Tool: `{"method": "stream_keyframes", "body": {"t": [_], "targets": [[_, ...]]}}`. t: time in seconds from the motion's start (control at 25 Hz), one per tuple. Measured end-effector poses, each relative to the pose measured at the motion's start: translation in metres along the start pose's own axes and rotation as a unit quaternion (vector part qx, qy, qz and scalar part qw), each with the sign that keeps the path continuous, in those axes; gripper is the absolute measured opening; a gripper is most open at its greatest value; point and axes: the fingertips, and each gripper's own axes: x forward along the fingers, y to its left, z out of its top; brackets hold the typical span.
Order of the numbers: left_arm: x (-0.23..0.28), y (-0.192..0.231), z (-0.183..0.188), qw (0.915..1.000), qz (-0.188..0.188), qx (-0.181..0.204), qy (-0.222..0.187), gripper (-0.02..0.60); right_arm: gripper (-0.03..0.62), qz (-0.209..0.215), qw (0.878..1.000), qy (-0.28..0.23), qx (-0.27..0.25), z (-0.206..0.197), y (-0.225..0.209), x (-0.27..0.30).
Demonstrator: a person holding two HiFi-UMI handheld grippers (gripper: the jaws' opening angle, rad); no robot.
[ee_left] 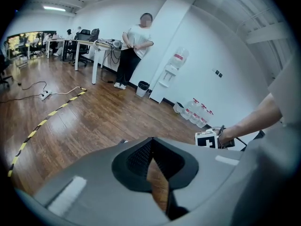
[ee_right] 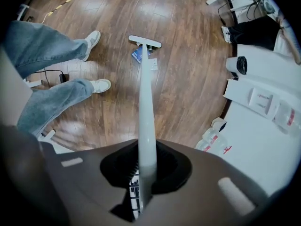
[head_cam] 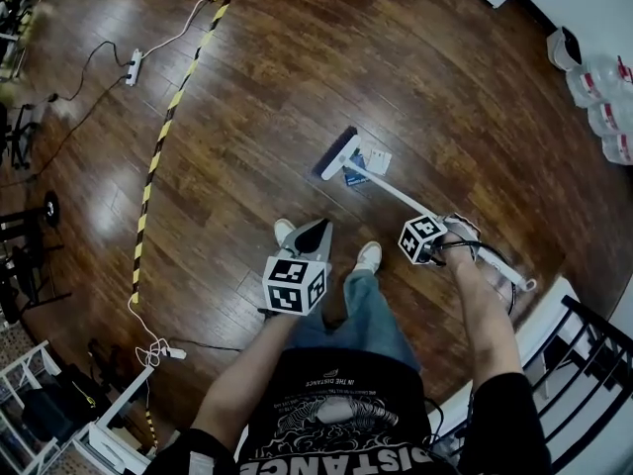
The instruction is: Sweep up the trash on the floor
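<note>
1. The right gripper [ee_right: 143, 173] is clamped on the handle of the broom [ee_right: 146, 107], on its upper part.
2. The left gripper [ee_left: 151, 161] has its jaws closed together at the tips, with nothing between them.
3. The trash [head_cam: 368, 164], a blue-and-white scrap, lies on the wood floor [head_cam: 247, 117] against the broom head.

Open wood floor [head_cam: 326, 57] ahead, striped cable strip [head_cam: 156, 151] left, water bottles [head_cam: 603, 117] right, black railing [head_cam: 593, 323] near lower right.
</note>
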Motion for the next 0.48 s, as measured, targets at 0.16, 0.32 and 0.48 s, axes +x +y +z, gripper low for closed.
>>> {"method": "stream_keyframes", "body": {"t": [0.16, 0.32, 0.48], "targets": [[0.007, -0.019, 0.000, 0.9999, -0.009, 0.011, 0.001, 0.005, 0.040, 0.016, 1.000, 0.007, 0.019, -0.025, 0.008, 0.015], [0.013, -0.038, -0.001, 0.9997, -0.016, 0.020, 0.003, 0.005, 0.040, 0.035, 0.999, 0.013, 0.035, -0.049, 0.018, 0.030], [0.019, -0.056, -0.003, 0.9993, -0.021, 0.029, 0.006, 0.005, 0.040, 0.049, 0.997, 0.019, 0.048, -0.067, 0.025, 0.042]]}}
